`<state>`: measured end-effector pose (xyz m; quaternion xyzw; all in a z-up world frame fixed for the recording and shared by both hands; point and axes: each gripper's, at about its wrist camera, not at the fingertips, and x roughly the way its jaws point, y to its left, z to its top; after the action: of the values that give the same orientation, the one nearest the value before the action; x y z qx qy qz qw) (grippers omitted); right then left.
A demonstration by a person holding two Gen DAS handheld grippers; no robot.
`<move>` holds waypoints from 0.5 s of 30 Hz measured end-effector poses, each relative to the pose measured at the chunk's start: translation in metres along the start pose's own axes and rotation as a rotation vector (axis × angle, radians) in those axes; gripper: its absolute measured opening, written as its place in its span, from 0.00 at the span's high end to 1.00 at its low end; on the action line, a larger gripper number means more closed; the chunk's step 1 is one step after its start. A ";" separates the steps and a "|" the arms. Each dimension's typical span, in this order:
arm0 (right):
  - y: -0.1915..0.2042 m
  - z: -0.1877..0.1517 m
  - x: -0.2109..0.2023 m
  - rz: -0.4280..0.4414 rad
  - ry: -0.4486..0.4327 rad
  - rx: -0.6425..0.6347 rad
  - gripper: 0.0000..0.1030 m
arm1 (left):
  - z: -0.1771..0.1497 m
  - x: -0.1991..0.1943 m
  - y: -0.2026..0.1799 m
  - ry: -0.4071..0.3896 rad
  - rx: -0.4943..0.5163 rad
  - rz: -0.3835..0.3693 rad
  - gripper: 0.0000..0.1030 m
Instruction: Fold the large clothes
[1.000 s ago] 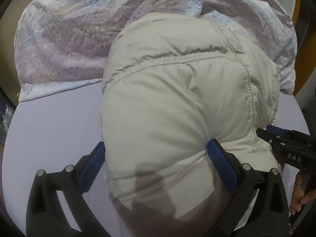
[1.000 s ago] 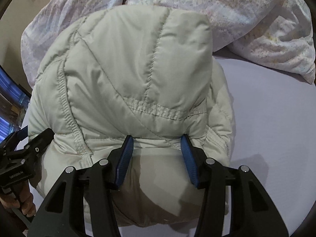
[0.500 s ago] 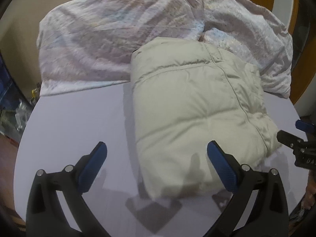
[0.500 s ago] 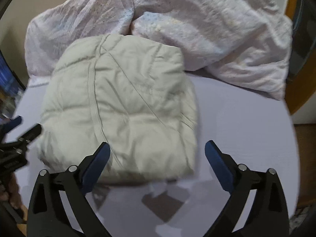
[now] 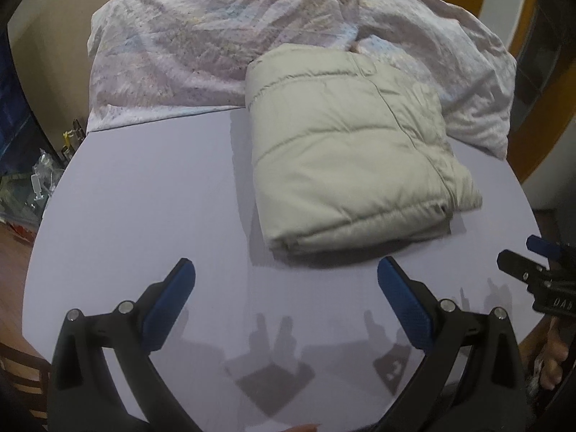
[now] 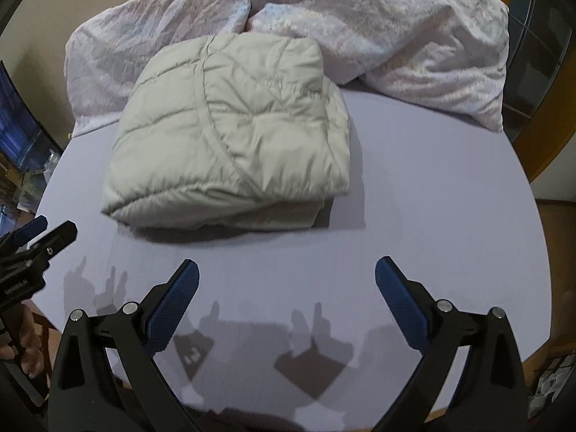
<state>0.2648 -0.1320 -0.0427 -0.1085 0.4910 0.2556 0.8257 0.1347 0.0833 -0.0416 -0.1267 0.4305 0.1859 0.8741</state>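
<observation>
A: On the lavender table (image 5: 136, 194), which item is largest?

B: The crumpled pale bedding (image 5: 201, 46), heaped along the far edge.

A: Location of the jacket (image 6: 230, 133)?

B: Folded into a beige bundle, centred, its far side touching the bedding.

A: Claw status?

B: Left claw (image 5: 286, 289) and right claw (image 6: 287, 289): both spread wide, holding nothing, over bare table near the jacket.

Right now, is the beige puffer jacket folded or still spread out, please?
Folded: the puffer jacket lies as a compact layered bundle on the table, both grippers open and clear.
</observation>
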 end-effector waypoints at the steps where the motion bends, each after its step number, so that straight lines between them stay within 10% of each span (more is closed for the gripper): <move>1: 0.000 -0.003 -0.001 0.004 0.002 0.005 0.03 | -0.003 -0.002 -0.001 -0.003 0.008 0.001 0.02; 15: 0.004 -0.018 -0.001 0.033 0.024 0.041 0.03 | -0.017 -0.003 -0.004 -0.008 0.007 -0.038 0.02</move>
<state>0.2492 -0.1366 -0.0507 -0.0865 0.5077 0.2580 0.8174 0.1225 0.0729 -0.0487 -0.1309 0.4254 0.1684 0.8795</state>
